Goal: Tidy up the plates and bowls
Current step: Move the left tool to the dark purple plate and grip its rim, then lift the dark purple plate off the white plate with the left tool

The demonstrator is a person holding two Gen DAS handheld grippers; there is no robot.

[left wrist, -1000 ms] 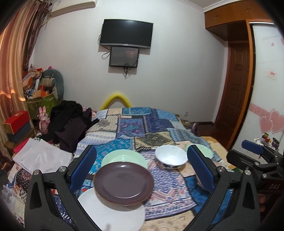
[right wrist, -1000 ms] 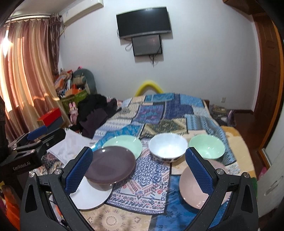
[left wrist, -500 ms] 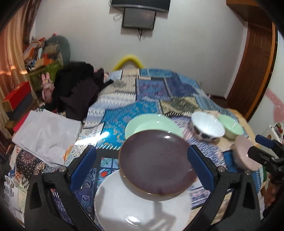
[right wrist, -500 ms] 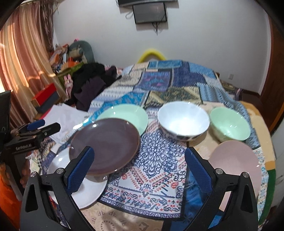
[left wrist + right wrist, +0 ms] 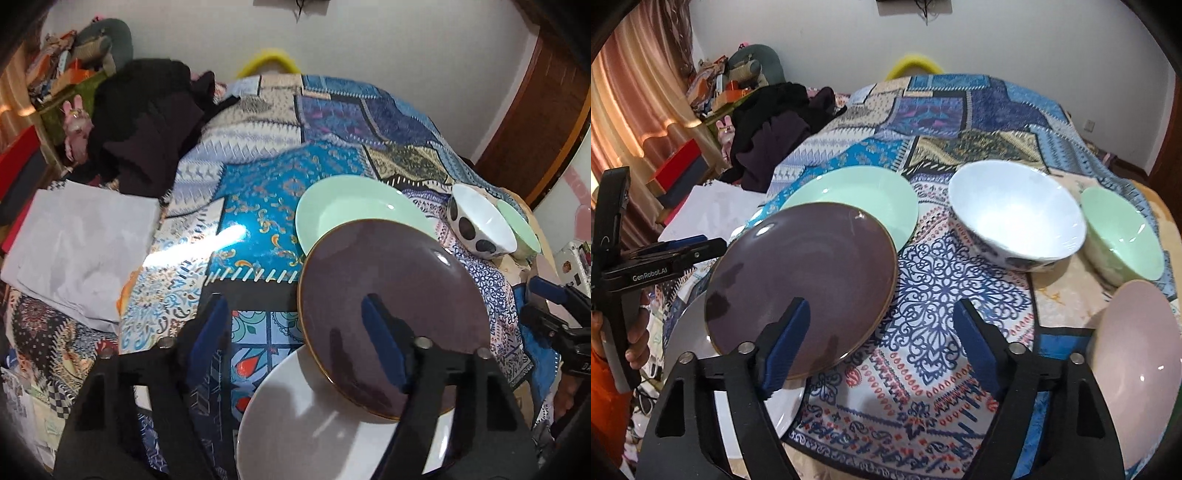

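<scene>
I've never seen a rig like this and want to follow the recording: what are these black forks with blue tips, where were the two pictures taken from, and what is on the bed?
No robot here: a person holds a hand-held two-finger gripper in each hand, and a fisheye camera on each one looks forward along its fingers. One picture comes from the left gripper, the other from the right gripper. Both stand open and hold nothing.

On the patterned bedspread lie a purple plate, tilted and resting partly on a white plate, with a green plate behind it. To the right are a white bowl, a green bowl and a pink plate.

The left gripper's right finger sits over the purple plate, so that plate is probably the next thing picked up.
</scene>
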